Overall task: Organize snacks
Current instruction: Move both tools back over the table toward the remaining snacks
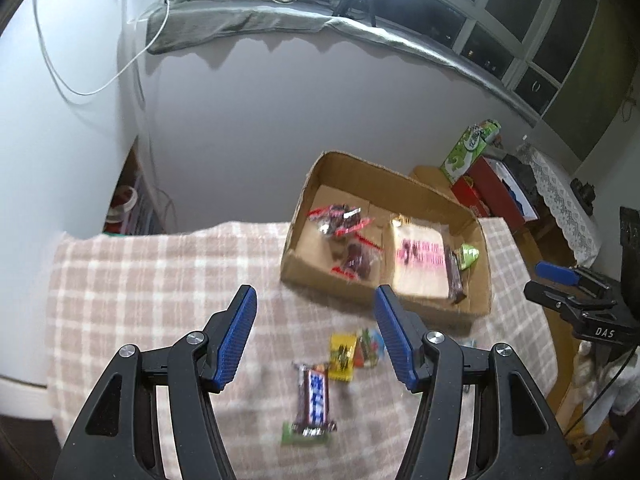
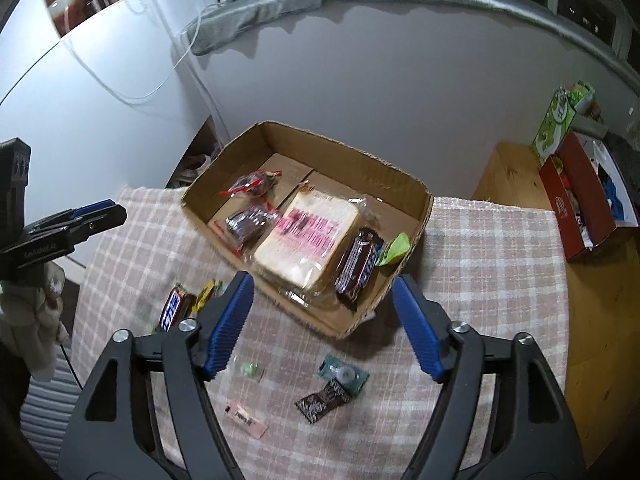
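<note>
A cardboard box [image 1: 320,176] [image 2: 404,180] stands on the checked cloth and holds red-sealed snack bags [image 1: 340,220] [image 2: 250,186], a bread pack [image 1: 420,264] [image 2: 308,240], a chocolate bar [image 2: 358,266] and a green wrapper [image 2: 396,248]. My left gripper [image 1: 316,300] is open and empty above a blue-and-brown bar [image 1: 314,400], a yellow packet [image 1: 342,356] and a small colourful sweet [image 1: 370,348]. My right gripper [image 2: 324,288] is open and empty near the box's front edge, above a dark wrapper [image 2: 322,400], a teal packet [image 2: 344,374] and a pink packet [image 2: 246,418].
The checked cloth [image 1: 140,280] [image 2: 492,248] covers the table. A red box [image 1: 496,192] [image 2: 580,208] and a green carton [image 1: 468,152] [image 2: 556,128] sit on a wooden surface at the right. A wall stands behind the table.
</note>
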Available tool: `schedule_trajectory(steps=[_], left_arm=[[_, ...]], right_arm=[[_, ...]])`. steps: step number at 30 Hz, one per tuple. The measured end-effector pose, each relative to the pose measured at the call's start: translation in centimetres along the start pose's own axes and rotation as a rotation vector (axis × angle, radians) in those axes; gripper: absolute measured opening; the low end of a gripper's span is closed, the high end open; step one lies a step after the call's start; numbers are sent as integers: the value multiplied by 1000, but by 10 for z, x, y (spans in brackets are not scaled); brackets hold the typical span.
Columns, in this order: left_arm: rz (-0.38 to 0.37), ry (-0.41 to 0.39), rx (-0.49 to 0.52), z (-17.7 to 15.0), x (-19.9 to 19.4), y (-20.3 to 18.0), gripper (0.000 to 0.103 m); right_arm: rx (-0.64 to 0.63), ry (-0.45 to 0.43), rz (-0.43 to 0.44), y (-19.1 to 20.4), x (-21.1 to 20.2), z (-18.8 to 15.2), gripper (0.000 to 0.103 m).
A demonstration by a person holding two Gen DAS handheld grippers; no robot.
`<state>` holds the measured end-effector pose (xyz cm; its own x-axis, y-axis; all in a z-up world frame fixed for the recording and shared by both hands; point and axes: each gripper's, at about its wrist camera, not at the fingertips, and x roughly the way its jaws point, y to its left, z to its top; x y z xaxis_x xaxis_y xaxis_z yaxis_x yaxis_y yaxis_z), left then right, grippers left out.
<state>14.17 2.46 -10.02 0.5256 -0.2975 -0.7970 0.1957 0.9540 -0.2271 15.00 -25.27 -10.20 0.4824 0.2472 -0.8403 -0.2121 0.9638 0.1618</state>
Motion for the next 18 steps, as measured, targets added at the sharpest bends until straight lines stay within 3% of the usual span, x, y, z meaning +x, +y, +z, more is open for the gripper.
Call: schedule_trajectory(steps=[8, 18], left_arm=[[0, 16, -45, -51, -15, 4, 60], [0, 78, -65, -91, -9, 14, 60]], right_arm=[[-73, 34, -52, 23, -6, -32, 76], [-114, 138, 62, 42, 9, -88, 76]])
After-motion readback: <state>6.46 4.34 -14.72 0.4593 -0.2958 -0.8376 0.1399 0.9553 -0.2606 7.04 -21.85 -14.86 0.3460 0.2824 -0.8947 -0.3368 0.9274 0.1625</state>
